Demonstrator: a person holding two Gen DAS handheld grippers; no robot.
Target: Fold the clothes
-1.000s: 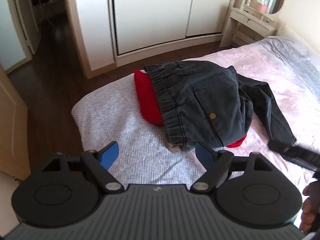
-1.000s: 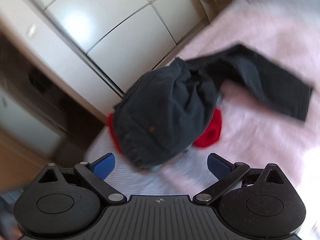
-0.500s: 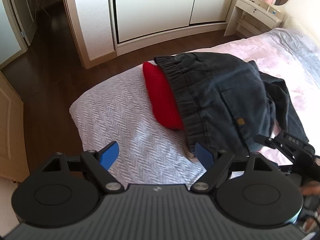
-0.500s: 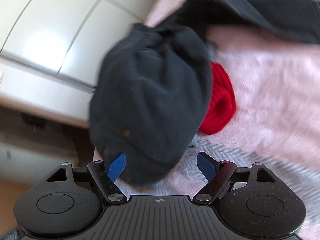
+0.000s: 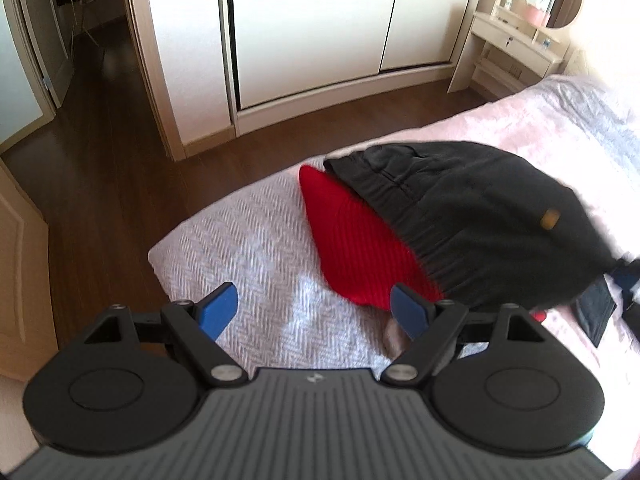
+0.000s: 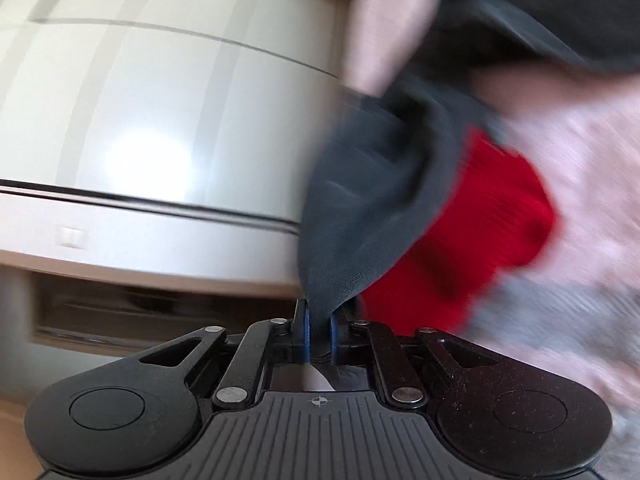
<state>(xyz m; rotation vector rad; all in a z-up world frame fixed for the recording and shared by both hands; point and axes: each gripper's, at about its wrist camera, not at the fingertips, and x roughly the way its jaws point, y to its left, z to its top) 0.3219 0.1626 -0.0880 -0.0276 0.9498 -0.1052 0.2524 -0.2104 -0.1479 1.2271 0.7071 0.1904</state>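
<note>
Dark grey pants (image 5: 472, 216) lie heaped on the bed (image 5: 256, 240) over a red knit garment (image 5: 352, 248). My left gripper (image 5: 316, 312) is open and empty, low over the bed just in front of the red garment. My right gripper (image 6: 319, 334) is shut on an edge of the dark pants (image 6: 360, 200), which stretch up from its pads; the red garment (image 6: 480, 232) lies to the right behind. In the left wrist view the right gripper (image 5: 628, 280) shows at the right edge, pinching the pants.
The bed's corner (image 5: 160, 252) drops to a dark wood floor (image 5: 100, 152). White wardrobe doors (image 5: 312, 32) stand beyond. A dressing table with a mirror (image 5: 520, 40) is at the back right. A doorway (image 5: 48, 40) opens at the left.
My right gripper moved down onto the pants and closed on their edge. My left gripper drifted left and lower, staying open. The pants have been pulled at the right side.
</note>
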